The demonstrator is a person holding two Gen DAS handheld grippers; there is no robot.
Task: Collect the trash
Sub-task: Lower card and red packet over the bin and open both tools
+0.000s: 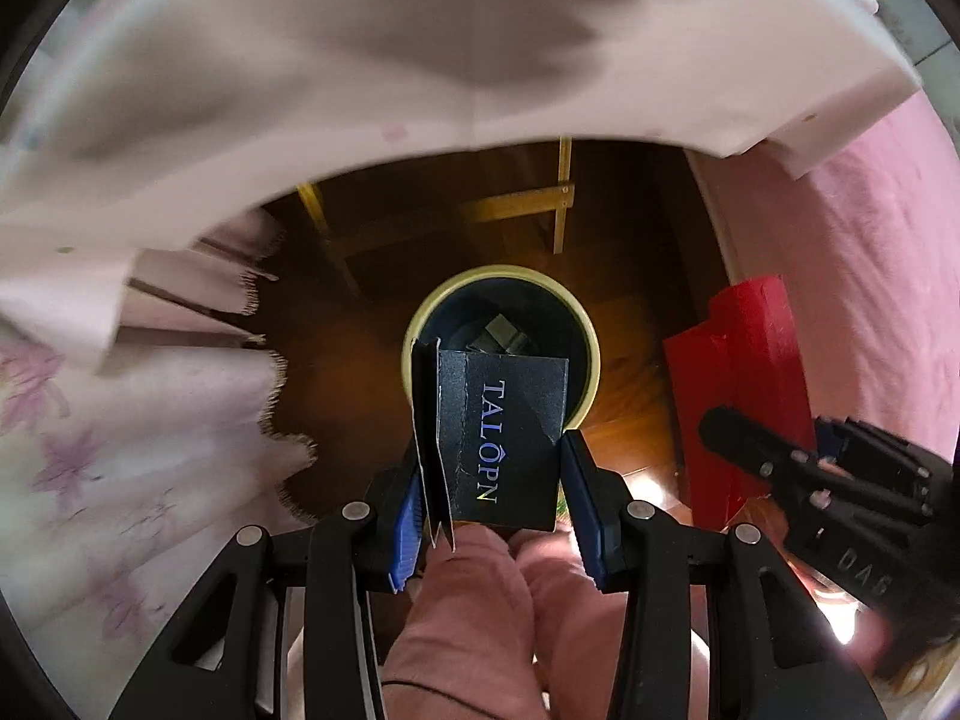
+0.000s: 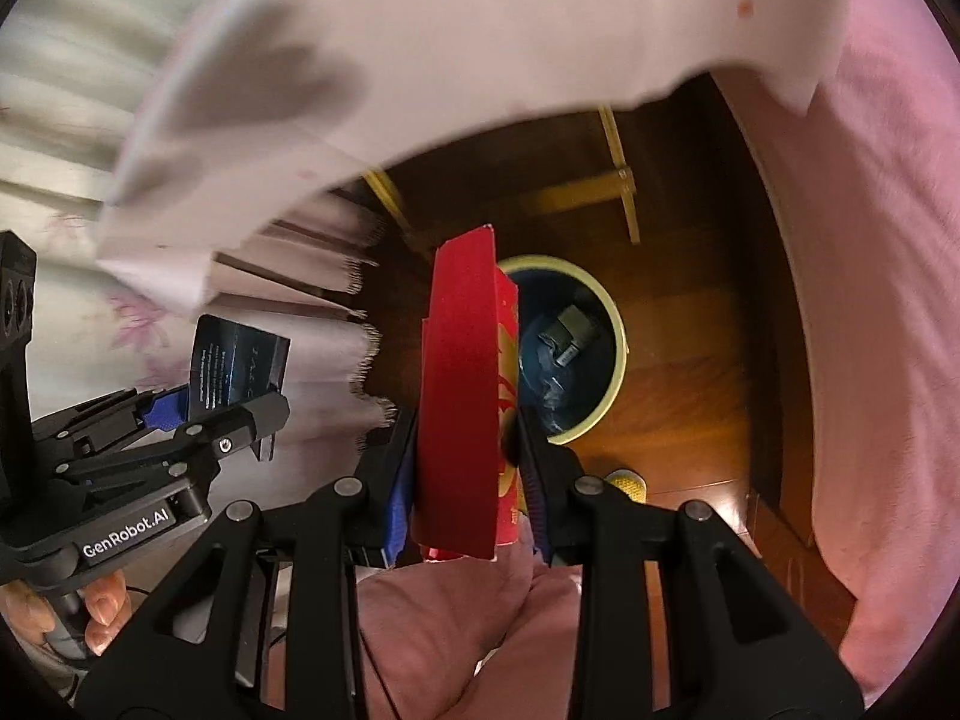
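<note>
Pink trousers point(image 1: 474, 612) fill the bottom under both grippers. Left gripper point(image 1: 489, 474) has its jaws partly closed on a black torn carton point(image 1: 501, 438) marked TALOPN, directly above the round bin point(image 1: 591, 336) on the wooden floor point(image 1: 336, 324). Right gripper point(image 2: 468, 468) clamps a flat red box point(image 2: 459, 396), just beside the same bin, near the tablecloth point(image 2: 420, 48).

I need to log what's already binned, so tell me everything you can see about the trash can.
The trash can is round, with a pale yellow rim and a dark liner. It stands upright on the brown wooden floor, below both grippers. A small grey box lies at its bottom. The black box and the red box hide part of the rim.
</note>
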